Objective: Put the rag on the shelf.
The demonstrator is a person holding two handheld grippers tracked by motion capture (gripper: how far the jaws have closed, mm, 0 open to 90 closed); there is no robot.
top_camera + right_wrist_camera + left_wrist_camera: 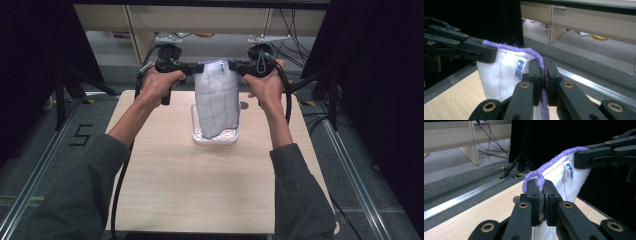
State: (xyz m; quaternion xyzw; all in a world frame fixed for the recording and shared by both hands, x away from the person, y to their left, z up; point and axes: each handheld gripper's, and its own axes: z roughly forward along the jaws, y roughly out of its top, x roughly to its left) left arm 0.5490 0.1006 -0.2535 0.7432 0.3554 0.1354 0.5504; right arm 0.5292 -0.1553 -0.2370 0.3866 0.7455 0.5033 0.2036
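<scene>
- High view: white cloth (216, 100) w/ purple hem hangs in air betw. both tongs, lower end over clear tray (199, 136) on worktop (210, 185).
- Left gripper view: left tongs (542, 188) pinched on cloth's hem corner; right tongs (584, 157) grip the far corner.
- Right gripper view: right tongs (543, 68) clamped on purple hem; left tongs (487, 53) hold the opp. corner.

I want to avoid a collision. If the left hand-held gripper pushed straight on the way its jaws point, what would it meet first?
Likely the right hand-held gripper: the left hand-held gripper points along the cloth that both are shut on, toward it. Depth is hard to judge.
</scene>
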